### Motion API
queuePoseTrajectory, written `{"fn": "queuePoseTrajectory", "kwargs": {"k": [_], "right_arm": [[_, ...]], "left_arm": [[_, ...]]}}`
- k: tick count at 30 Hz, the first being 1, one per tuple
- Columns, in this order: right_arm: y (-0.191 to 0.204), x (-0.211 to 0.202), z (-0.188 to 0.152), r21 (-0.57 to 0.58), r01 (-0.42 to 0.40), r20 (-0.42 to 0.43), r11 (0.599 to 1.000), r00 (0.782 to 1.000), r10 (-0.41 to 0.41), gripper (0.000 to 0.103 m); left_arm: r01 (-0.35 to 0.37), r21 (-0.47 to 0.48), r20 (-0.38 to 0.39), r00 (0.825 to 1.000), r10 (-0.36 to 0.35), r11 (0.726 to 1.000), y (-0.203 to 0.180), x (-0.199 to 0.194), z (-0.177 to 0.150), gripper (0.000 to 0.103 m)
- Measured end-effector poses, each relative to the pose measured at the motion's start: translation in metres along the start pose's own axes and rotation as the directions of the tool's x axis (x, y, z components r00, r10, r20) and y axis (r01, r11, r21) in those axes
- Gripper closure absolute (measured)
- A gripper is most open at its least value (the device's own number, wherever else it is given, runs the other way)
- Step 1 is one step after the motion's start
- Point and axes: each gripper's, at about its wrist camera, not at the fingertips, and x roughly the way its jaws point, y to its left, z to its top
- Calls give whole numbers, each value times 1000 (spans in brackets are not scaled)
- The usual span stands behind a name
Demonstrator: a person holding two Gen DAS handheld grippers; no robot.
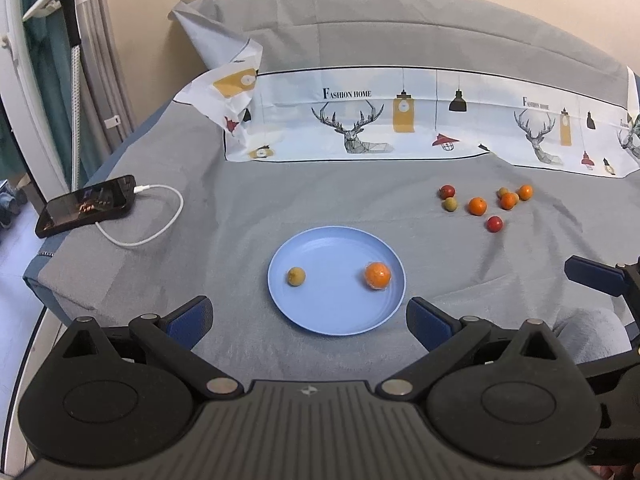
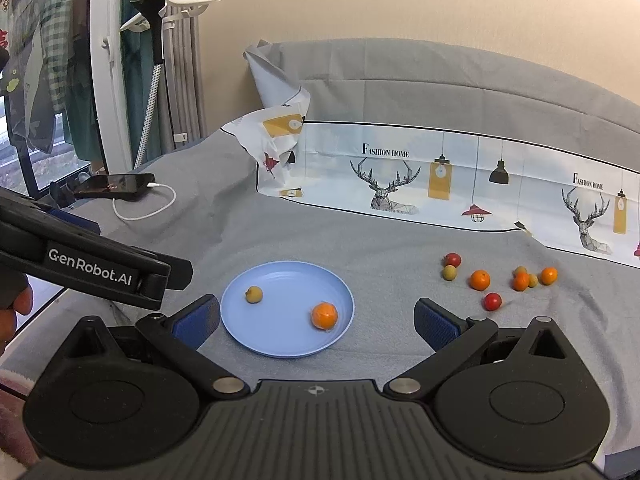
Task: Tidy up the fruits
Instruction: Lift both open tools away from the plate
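A blue plate (image 1: 340, 320) (image 2: 280, 344) lies on the grey sheet and holds an orange (image 1: 377, 275) (image 2: 324, 315) and a small yellow-green fruit (image 1: 296, 276) (image 2: 254, 294). To its right a loose cluster of fruit rests on the sheet: oranges (image 1: 477, 206) (image 2: 480, 279), red fruits (image 1: 495, 224) (image 2: 492, 301) and yellow-green ones (image 1: 450, 204) (image 2: 449, 272). My left gripper (image 1: 308, 320) hovers open at the plate's near edge, nothing between its fingers. My right gripper (image 2: 318, 324) is open too, straddling the plate's near side. The left gripper's black body shows at the left of the right wrist view.
A phone (image 1: 86, 205) (image 2: 114, 185) on a white charging cable (image 1: 160, 216) lies at the bed's left edge. A printed cloth with deer and lamps (image 1: 400, 120) (image 2: 440, 180) runs along the back. A garment steamer pole (image 2: 154, 80) stands beyond the bed at the left.
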Motion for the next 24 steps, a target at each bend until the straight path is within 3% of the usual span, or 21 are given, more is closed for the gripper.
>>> {"fn": "queuePoseTrajectory", "kwargs": {"k": [24], "right_arm": [[-11,29,-8,31,-8,-93,999,996,11,1]], "left_arm": [[30,-40,-65,997,-33,999,3,35,11,0]]}}
